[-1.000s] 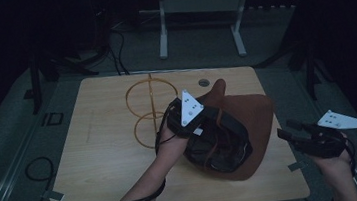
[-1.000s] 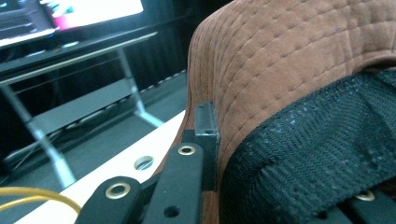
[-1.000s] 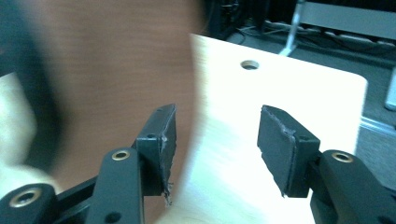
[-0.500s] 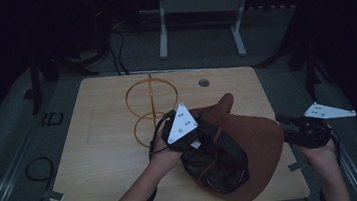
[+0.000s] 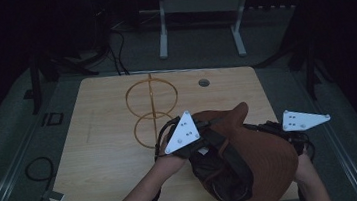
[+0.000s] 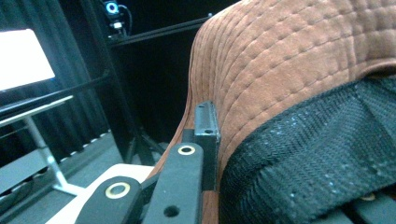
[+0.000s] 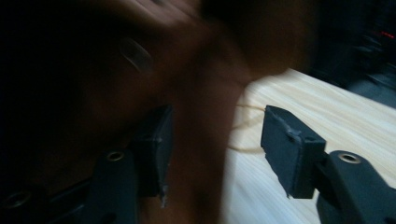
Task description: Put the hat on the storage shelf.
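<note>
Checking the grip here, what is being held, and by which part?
The left tongs pinch the brown suede hat by its brim edge, beside the black lining.

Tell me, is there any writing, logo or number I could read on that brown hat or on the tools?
None can be read. The brown hat shows plain stitching and a black mesh lining. A white tag inside the hat is too small to read. The grey plates bear dots, not letters.

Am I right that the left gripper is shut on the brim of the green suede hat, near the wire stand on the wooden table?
Not quite: the hat is rust-brown suede, not green, as the left gripper view shows. The left gripper is shut on its brim, near the wire stand on the wooden table.
</note>
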Demonstrator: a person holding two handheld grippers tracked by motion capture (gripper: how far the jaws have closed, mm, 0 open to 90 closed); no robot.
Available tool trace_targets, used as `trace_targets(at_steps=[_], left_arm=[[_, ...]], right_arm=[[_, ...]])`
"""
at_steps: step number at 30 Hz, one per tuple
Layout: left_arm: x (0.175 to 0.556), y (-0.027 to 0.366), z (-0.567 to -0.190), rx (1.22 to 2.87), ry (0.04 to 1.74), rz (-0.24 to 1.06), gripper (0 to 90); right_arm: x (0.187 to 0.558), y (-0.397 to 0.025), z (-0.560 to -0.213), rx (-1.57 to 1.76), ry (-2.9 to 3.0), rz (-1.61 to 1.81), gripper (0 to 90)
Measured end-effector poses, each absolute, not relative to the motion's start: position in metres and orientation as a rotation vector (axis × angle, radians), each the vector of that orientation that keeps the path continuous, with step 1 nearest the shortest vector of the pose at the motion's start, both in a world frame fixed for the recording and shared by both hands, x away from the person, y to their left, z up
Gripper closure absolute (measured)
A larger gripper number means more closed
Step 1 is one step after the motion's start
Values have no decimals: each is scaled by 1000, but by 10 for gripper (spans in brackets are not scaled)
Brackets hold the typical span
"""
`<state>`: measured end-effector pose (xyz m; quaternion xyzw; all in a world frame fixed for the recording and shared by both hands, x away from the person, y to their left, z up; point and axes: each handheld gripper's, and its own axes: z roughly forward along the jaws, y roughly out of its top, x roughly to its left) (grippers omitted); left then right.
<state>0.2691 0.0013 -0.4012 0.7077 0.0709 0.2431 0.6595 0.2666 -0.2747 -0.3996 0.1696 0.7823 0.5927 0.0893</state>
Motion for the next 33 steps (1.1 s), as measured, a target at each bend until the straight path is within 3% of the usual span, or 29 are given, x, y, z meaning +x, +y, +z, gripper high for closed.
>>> trace_targets(at_steps=[8, 14, 17, 24, 33], left_arm=[[264, -4, -398, 1577, 166, 534, 863], [264, -6, -397, 1574, 178, 521, 862], [263, -8, -397, 1580, 167, 531, 861], [259, -13, -390, 1590, 120, 546, 860], [259, -11, -386, 1601, 128, 557, 816]], right_arm=[[271, -253, -402, 476, 2358, 1859, 343], [275, -247, -405, 488, 2349, 1895, 369], [277, -243, -407, 497, 2384, 1884, 439], [278, -239, -409, 499, 2382, 1884, 865], [275, -241, -406, 531, 2371, 1870, 892]])
